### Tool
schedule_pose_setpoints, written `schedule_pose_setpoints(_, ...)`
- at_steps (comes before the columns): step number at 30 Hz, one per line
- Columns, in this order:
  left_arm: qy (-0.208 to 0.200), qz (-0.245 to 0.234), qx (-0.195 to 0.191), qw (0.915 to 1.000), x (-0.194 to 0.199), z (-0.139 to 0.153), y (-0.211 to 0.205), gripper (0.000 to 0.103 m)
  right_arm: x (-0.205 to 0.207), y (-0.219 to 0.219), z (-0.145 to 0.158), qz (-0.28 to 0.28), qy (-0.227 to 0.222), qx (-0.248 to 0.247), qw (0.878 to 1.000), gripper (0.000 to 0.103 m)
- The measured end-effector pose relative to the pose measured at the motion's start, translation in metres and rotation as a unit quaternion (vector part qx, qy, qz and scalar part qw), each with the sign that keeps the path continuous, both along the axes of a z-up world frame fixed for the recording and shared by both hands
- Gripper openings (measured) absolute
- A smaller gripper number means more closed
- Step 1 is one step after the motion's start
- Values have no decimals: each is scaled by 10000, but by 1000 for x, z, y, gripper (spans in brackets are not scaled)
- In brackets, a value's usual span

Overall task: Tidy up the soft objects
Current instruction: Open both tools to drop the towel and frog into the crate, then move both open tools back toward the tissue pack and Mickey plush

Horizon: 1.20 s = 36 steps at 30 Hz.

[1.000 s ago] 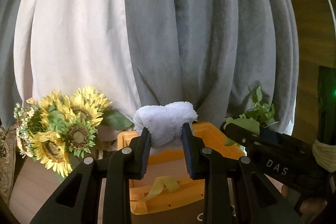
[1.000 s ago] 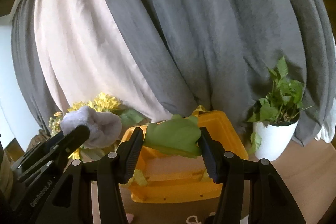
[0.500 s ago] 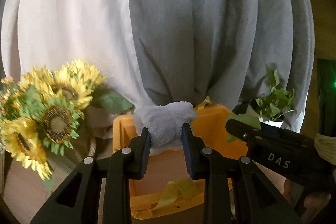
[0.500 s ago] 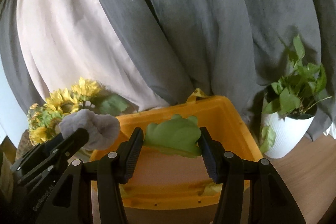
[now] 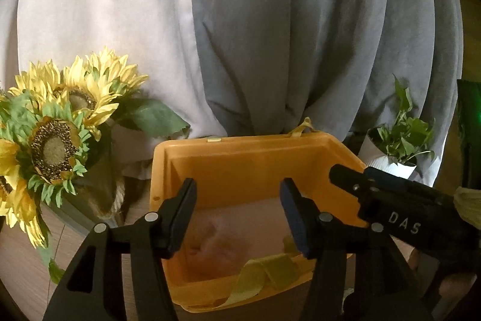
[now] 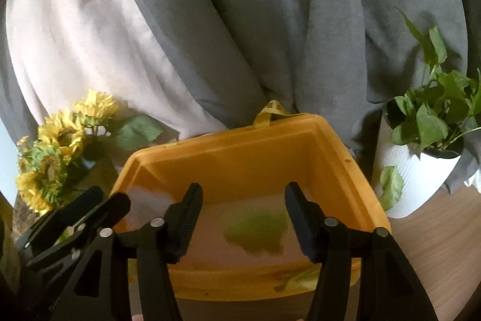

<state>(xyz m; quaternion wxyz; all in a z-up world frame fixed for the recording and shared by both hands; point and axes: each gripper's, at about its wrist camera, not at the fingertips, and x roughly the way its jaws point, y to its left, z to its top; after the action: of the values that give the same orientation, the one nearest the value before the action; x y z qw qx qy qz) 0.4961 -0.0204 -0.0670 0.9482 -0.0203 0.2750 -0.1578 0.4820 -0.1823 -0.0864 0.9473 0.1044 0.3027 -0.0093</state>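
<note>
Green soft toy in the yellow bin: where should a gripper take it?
From straight above, pinching the raised middle of the green toy. It lies low on the floor of the yellow bin, whose walls block any sideways approach; its outline is blurred.

An orange-yellow bin (image 6: 303, 140) was seen; a blurred green soft thing (image 6: 258, 232) and a pale white soft thing (image 6: 150, 200) were seen inside it; a yellow strap (image 5: 264, 273) was draped on its rim; the grippers, left (image 5: 237, 215) and right (image 6: 242, 218), were black; the curtain (image 5: 300, 35) was grey and cream; the sunflowers (image 5: 57, 137) were yellow with brown middles; the plant (image 6: 433, 107) was green in a white ribbed pot (image 6: 412, 179).
</note>
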Motion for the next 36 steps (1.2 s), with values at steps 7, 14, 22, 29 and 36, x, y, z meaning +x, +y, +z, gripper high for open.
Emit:
schedule_pose_setpoints(7, -144, -28, 158, 9998, -17, 8, -4, 58, -8, -10, 4, -175, -29, -17, 9998, 61)
schedule_pose_setpoints(14, -301, 32, 197, 9993, -41, 23, -3, 64, -31, -13, 12, -244, -121, -32, 9996, 61)
schedule_pose_setpoints(22, -510, 63, 263, 9983, -70, 41, -2, 68, -61, -14, 30, -338, -352, -47, 9988, 61)
schedule_pose_setpoints(29, -699, 67, 314, 9970, -98, 55, -2, 69, -88, -14, 42, -388, -531, -65, 9978, 65)
schedule_pose_setpoints(36, -808, 64, 323, 9962, -123, 63, 2, 70, -115, -15, 50, -421, -656, -73, 9969, 67)
